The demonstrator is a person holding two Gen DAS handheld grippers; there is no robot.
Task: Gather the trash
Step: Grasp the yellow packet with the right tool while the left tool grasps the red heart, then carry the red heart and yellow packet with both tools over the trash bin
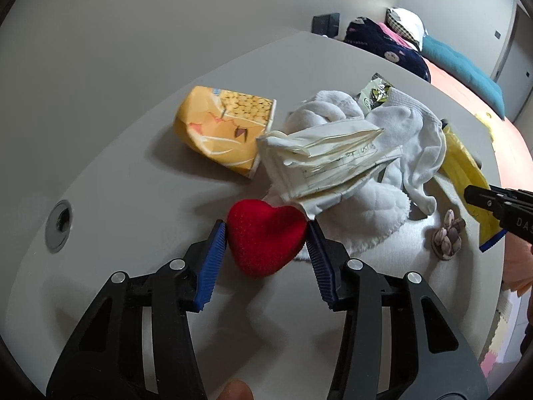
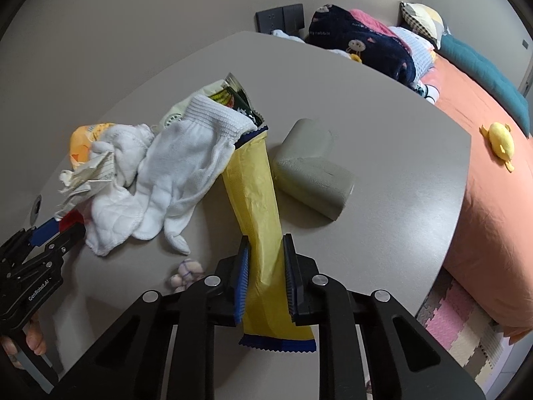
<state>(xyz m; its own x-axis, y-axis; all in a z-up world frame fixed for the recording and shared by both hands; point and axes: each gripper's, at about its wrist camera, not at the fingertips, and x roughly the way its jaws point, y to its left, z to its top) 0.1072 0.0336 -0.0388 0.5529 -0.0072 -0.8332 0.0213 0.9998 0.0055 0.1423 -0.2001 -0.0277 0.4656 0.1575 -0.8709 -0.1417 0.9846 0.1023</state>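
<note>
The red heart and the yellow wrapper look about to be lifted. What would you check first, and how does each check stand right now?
1. Left gripper straddles the red heart: ok.
2. Its pads press the heart on both sides: ok, they appear to touch.
3. Right gripper sits over the yellow wrapper: ok.
4. Its pads firmly pinch the wrapper: cannot tell.
5. Wrapper free to lift: not ok, the white glove overlaps its far end.
6. Heart free of the crumpled paper: cannot tell, the paper's corner hangs just over it.
</note>
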